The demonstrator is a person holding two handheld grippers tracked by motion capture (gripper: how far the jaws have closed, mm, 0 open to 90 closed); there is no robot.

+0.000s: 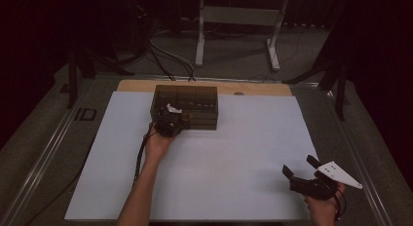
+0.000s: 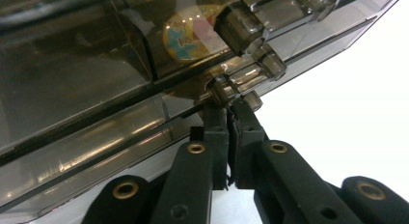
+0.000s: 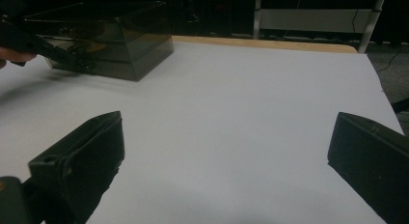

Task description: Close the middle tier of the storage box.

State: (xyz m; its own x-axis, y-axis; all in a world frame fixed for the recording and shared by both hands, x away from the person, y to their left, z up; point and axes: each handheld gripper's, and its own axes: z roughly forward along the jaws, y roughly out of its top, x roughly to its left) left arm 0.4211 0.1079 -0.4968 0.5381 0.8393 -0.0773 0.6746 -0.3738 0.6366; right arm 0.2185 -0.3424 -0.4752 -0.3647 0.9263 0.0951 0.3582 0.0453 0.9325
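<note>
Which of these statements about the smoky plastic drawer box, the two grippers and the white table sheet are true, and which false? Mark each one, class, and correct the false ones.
1. The left gripper has its jaws closed together at a small clear knob on the front of the drawer box. True.
2. The right gripper holds a drawer. False: its jaws stand wide apart over the bare white sheet, with nothing between them.
3. The drawer box stands at the far side of the sheet. True.
4. The box is opaque white. False: it is dark and see-through; a colourful round thing shows inside.
</note>
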